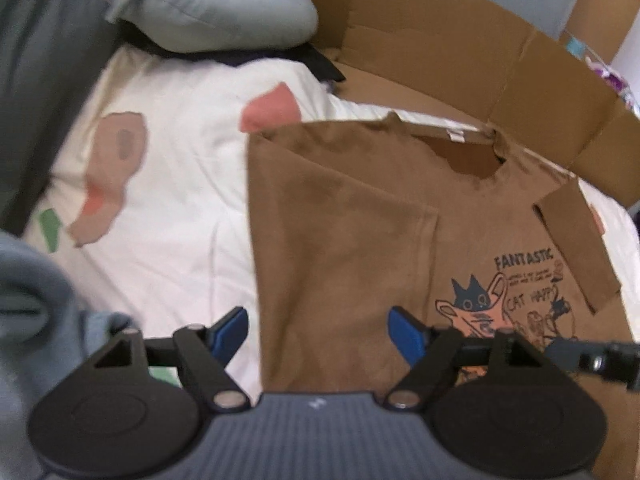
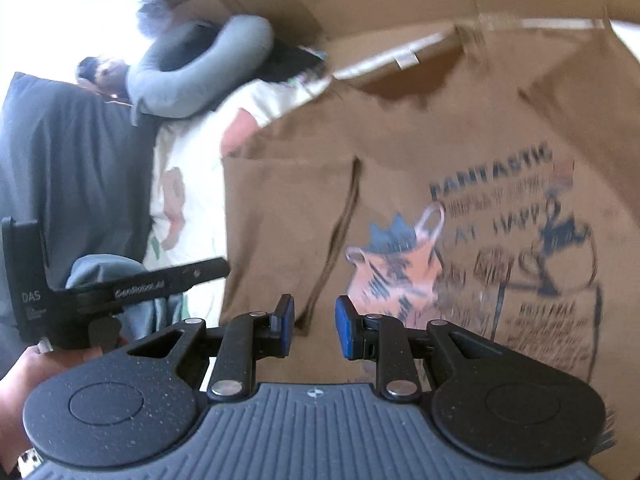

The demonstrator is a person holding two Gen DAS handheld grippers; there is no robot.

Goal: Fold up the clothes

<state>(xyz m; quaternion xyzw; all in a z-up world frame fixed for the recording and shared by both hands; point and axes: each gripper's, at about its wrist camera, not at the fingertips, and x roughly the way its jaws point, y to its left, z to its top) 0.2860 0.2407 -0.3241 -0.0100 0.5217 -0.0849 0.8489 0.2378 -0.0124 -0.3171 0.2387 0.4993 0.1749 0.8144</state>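
The brown T-shirt (image 1: 360, 216) lies flat on a white printed bedsheet (image 1: 180, 184), filling the centre and right of the left wrist view, its neckline toward the upper right beside a flattened cardboard box (image 1: 460, 40); the left side panel with its sleeve is already turned in over the body, its edge running down the middle of the shirt, while the other sleeve (image 1: 576, 240) still lies spread at the right edge of that frame; the cat print shows at lower right.

The left gripper (image 1: 318, 334) hovers above the folded panel with its blue pads wide apart and nothing between them; the right gripper (image 2: 315, 330) sits low in the centre of its own view with the pads narrow, a clear gap between them and no cloth pinched, over the shirt near the print.

By my reading one side fold is done and both tools are free; the next move calls for reaching to the right edge, pinching the sleeve and the hem on that side, and carrying them across to meet the first fold without dragging the laid panel. A grey pillow (image 1: 224, 12) rests in the upper left, well clear.
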